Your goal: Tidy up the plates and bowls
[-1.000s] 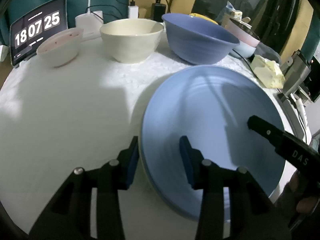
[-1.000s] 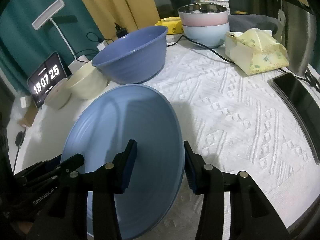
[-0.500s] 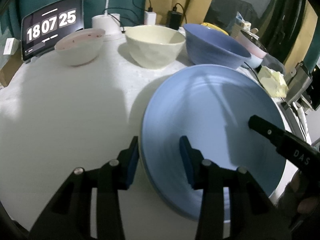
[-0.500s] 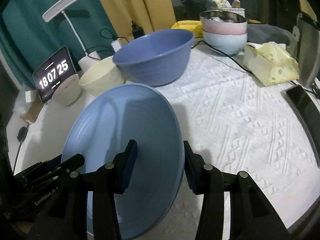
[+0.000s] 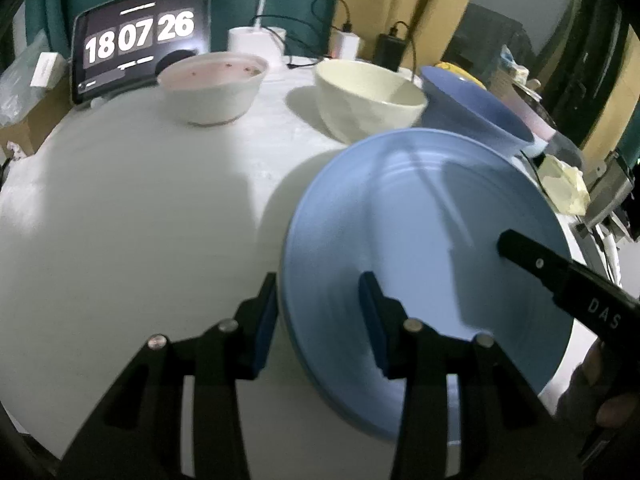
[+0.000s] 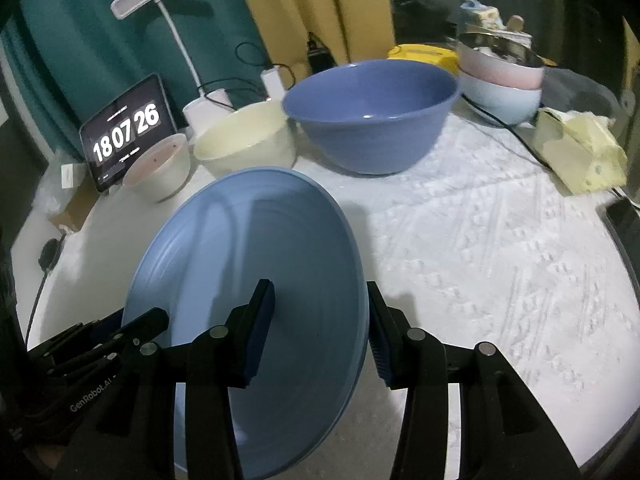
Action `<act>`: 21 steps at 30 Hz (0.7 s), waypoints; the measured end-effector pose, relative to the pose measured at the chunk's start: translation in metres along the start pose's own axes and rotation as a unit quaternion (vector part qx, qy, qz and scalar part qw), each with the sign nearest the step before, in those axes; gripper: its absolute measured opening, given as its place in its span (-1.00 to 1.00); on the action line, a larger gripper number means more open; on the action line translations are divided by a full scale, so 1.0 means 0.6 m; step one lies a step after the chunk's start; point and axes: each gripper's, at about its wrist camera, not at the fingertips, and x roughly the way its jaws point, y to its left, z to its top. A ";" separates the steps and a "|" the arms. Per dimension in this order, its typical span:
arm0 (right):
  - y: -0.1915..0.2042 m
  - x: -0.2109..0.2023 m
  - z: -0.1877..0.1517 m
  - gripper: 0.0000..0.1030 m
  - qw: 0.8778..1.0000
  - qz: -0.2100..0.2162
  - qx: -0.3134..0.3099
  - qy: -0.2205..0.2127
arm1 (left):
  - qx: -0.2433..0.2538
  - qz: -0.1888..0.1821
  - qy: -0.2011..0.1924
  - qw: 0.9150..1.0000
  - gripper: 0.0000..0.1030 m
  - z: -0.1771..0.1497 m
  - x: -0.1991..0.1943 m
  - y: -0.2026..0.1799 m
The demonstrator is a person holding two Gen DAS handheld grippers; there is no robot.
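Note:
A large light-blue plate (image 5: 420, 240) hangs tilted over the white tablecloth, held on two sides. My left gripper (image 5: 318, 284) is shut on its left rim, and my right gripper (image 6: 319, 288) is shut on its right rim (image 6: 360, 320). Each gripper's finger shows in the other view: the right one's finger (image 5: 520, 248), the left one's finger (image 6: 140, 324). Behind the plate stand a speckled white bowl (image 5: 212, 92), a cream bowl (image 5: 368, 100) and a big dark-blue bowl (image 6: 372, 120) in a row.
A tablet clock (image 5: 140, 36), a desk lamp (image 6: 156, 0), chargers and cables line the back edge. A pink bowl stacked in a pale-blue bowl (image 6: 500, 80), a yellow tissue pack (image 6: 576, 152) and a phone (image 6: 624, 224) sit at the right.
Both grippers have carried the plate leftward across the table, so the white bowl and the clock now sit nearer. Both grips look unchanged.

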 end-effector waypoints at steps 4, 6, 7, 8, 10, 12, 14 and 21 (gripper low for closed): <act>0.025 0.013 0.006 -0.08 1.000 0.003 -0.009 0.004 | -0.009 0.004 0.000 1.000 -0.20 0.004 0.001 0.024; 0.035 0.019 0.009 -0.08 1.000 0.004 -0.013 0.006 | -0.013 0.006 -0.001 1.000 -0.20 0.007 0.001 0.036; 0.042 0.023 0.011 -0.08 1.000 0.006 -0.015 0.007 | -0.015 0.008 -0.001 1.000 -0.20 0.008 0.002 0.042; 0.047 0.026 0.013 -0.08 1.000 0.007 -0.017 0.008 | -0.017 0.009 -0.001 1.000 -0.20 0.010 0.002 0.049; 0.060 0.035 0.017 -0.08 1.000 0.010 -0.021 0.010 | -0.023 0.012 0.000 1.000 -0.20 0.014 0.002 0.062; 0.074 0.045 0.021 -0.08 1.000 0.012 -0.026 0.013 | -0.028 0.016 0.000 0.999 -0.20 0.017 0.003 0.076; 0.087 0.054 0.026 -0.08 0.999 0.016 -0.031 0.016 | -0.032 0.020 0.000 0.999 -0.20 0.020 0.003 0.089; 0.134 0.090 0.038 -0.08 0.998 0.031 -0.048 0.028 | -0.047 0.040 0.002 0.998 -0.20 0.028 0.004 0.138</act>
